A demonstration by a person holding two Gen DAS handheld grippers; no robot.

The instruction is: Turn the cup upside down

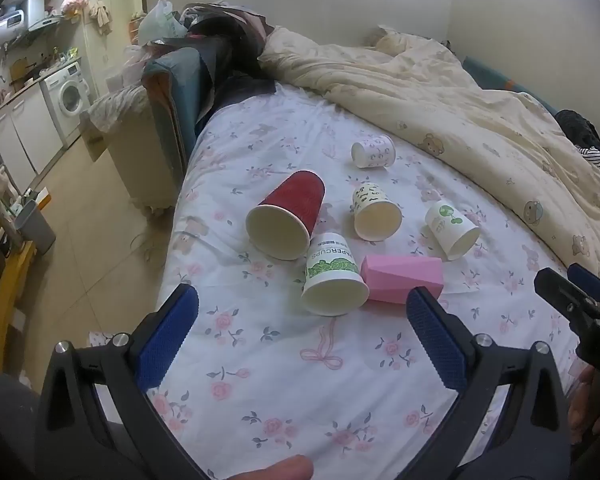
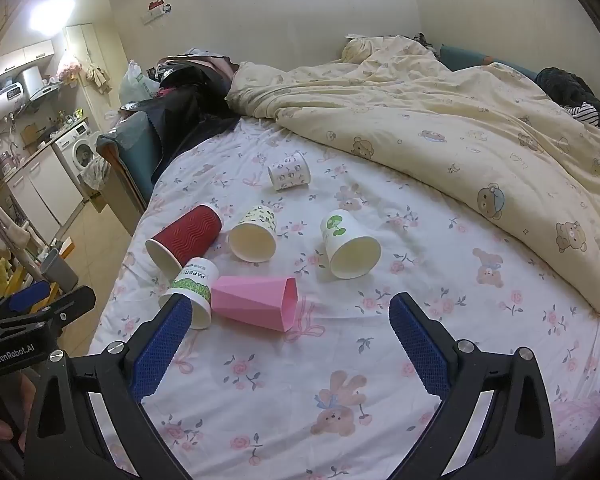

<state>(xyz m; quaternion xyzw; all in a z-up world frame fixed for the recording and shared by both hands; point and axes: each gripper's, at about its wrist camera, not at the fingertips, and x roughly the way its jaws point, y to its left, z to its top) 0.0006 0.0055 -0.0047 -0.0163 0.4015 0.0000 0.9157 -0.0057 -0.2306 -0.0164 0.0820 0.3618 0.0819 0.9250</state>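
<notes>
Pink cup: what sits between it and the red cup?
The white PAPER CUPS cup lies on its side between the pink cup and the red cup, close against both. Both wrist views show it.

The left tool's finger hides part of the green-printed cup.

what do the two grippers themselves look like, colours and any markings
Both the left gripper and the right gripper have black angular frames with silver screws and two fingers faced with dimpled blue pads. White "GenRobot.AI" lettering marks the left gripper's body in the right wrist view.
</notes>
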